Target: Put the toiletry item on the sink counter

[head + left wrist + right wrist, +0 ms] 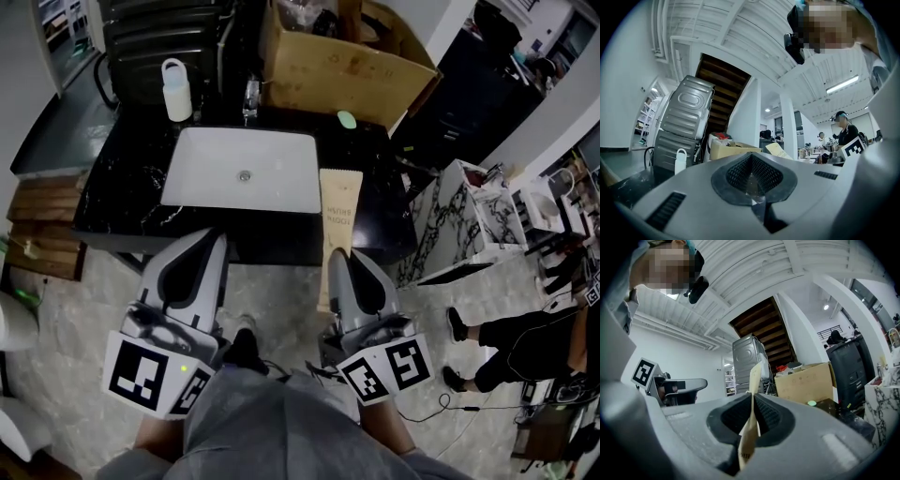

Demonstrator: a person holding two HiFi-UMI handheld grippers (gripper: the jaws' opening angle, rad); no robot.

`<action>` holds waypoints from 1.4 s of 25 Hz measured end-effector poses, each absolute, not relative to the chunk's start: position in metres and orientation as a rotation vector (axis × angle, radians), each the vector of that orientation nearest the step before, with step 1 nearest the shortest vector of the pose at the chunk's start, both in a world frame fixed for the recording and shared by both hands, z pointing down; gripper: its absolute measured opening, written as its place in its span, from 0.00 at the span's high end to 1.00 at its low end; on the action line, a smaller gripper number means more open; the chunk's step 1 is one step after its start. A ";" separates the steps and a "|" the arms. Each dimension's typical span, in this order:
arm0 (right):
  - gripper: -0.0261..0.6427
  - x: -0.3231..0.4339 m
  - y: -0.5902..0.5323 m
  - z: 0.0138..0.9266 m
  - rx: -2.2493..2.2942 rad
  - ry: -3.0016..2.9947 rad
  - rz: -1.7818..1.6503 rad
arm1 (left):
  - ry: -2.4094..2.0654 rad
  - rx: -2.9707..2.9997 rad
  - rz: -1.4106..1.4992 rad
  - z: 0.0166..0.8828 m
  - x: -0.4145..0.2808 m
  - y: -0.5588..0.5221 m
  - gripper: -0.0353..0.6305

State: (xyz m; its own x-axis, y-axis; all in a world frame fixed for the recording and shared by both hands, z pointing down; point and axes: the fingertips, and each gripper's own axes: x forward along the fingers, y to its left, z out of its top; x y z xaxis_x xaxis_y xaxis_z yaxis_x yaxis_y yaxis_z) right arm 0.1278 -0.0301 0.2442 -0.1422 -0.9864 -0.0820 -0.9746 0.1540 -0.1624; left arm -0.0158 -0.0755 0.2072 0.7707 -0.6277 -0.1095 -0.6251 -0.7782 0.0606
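Note:
A tan paper toiletry packet (339,208) sticks forward from my right gripper (340,253), which is shut on its near end. The packet's far part hangs over the front right of the black marble sink counter (122,183), just right of the white basin (217,150). In the right gripper view the packet (755,376) stands on edge, clamped between the jaws of the right gripper (752,397). My left gripper (217,234) is level beside it, short of the counter's front edge, jaws together and empty. In its own view the left gripper (751,155) holds nothing.
On the counter's back stand a white bottle (176,90), a faucet (250,97), a green soap-like item (347,119) and a cardboard box (328,75). A marble-pattern cabinet (459,225) stands to the right, with a person's legs (511,328) beyond it. Wooden boards (37,225) lie at the left.

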 end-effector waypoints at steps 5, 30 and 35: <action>0.94 0.130 -0.079 0.246 -1.962 2.248 -0.111 | -1.026 2.933 -0.202 0.208 -0.015 -0.126 0.94; 0.94 0.143 -0.216 0.265 -2.046 2.221 -0.195 | -0.971 2.881 -0.172 0.233 -0.007 -0.275 0.94; 0.94 0.146 -0.221 0.264 -2.064 2.231 -0.199 | -0.963 2.859 -0.190 0.231 -0.001 -0.285 0.94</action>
State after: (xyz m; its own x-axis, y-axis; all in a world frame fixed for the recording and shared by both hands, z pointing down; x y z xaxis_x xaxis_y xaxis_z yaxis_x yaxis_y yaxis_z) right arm 0.1463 -0.2215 0.2641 -0.0792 -0.9967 0.0183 -0.9842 0.0753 -0.1600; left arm -0.0010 -0.2852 0.2314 0.7897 -0.6081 -0.0811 -0.5932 -0.7906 0.1519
